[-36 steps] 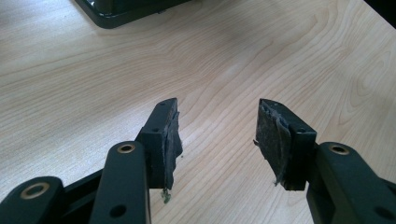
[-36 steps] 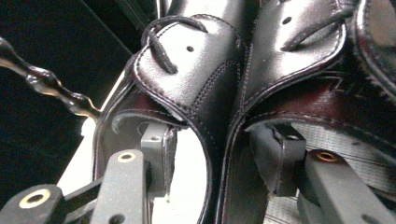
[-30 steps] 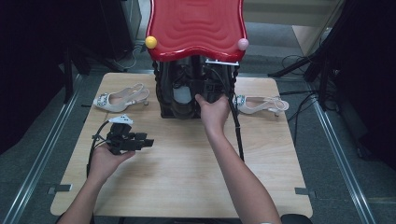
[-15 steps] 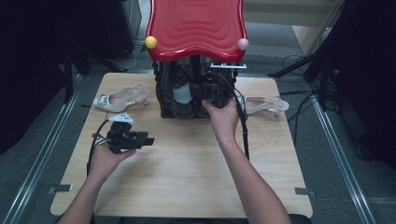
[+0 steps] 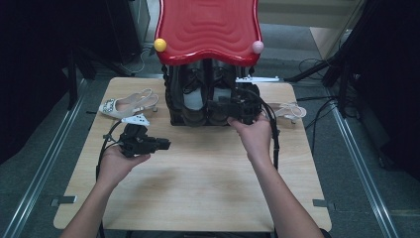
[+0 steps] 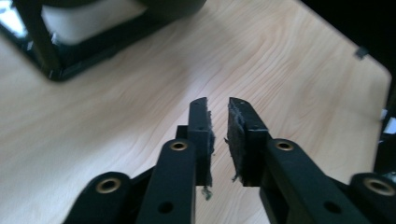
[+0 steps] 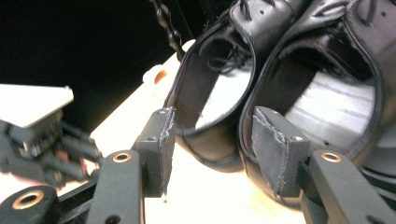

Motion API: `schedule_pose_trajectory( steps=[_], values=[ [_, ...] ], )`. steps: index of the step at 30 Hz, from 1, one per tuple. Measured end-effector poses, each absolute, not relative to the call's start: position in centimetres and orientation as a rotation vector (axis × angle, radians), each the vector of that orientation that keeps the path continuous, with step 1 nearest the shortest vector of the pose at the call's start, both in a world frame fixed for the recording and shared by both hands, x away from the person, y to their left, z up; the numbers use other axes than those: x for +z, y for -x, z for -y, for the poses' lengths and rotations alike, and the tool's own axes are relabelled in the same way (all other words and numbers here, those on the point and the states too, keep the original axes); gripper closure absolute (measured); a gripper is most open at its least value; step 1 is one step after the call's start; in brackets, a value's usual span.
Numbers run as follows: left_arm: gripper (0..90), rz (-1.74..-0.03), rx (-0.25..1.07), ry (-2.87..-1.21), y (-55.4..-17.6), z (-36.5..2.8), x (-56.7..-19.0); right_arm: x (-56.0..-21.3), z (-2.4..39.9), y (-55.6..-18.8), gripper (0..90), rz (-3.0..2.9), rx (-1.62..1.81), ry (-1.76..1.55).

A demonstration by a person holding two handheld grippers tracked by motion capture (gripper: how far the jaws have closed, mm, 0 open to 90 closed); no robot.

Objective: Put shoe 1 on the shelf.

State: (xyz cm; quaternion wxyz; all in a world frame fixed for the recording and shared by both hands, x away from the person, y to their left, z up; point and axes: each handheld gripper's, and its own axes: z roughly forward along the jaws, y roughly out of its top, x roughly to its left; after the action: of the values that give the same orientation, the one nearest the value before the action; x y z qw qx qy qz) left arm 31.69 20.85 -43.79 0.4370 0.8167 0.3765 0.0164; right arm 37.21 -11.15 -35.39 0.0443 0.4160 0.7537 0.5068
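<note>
Black shoes (image 7: 261, 93) before right hand-held gripper (image 7: 212, 149)

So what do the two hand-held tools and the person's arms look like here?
Both tools are black. The left tool carries a pale three-cornered plate and trails a black cable; the right tool trails one too. Their jaws have brass-coloured pivot rivets and frayed dark pads. Forearms are bare, no sleeves.

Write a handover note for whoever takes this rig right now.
Left gripper: fingers have just been closing, narrow gap, empty, above the table.
Right gripper: open, fingers at the heels of the black shoes in the rack, not gripping.
White sandals lie on the table either side of the rack.
Done: nothing lifted. Left: probably grip a black shoe and pull it out.
</note>
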Motion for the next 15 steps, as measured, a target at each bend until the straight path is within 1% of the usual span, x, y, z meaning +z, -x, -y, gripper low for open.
schedule_pose_trajectory(
  steps=[3,5,10,13,15],
  values=[
    [84.3,-0.918,0.053,-2.025,-32.4,-20.6,-42.2,-35.4,12.1,-36.5,49.6,-2.316,1.546,-1.253],
    [85.4,-0.908,0.064,-2.026,-33.1,-20.4,-41.1,-35.5,12.7,-36.1,47.7,-2.327,1.551,-1.244],
    [88.2,-0.875,0.085,-2.027,-34.8,-19.9,-38.2,-36.5,13.6,-35.4,46.1,-2.371,1.593,-1.247],
    [89.1,-0.861,0.086,-2.021,-35.8,-19.7,-36.8,-37.3,13.7,-35.2,48.0,-2.385,1.613,-1.239],
    [89.3,-0.852,0.077,-2.009,-36.4,-19.5,-35.8,-37.6,13.7,-35.1,51.6,-2.401,1.614,-1.237]
  ],
)
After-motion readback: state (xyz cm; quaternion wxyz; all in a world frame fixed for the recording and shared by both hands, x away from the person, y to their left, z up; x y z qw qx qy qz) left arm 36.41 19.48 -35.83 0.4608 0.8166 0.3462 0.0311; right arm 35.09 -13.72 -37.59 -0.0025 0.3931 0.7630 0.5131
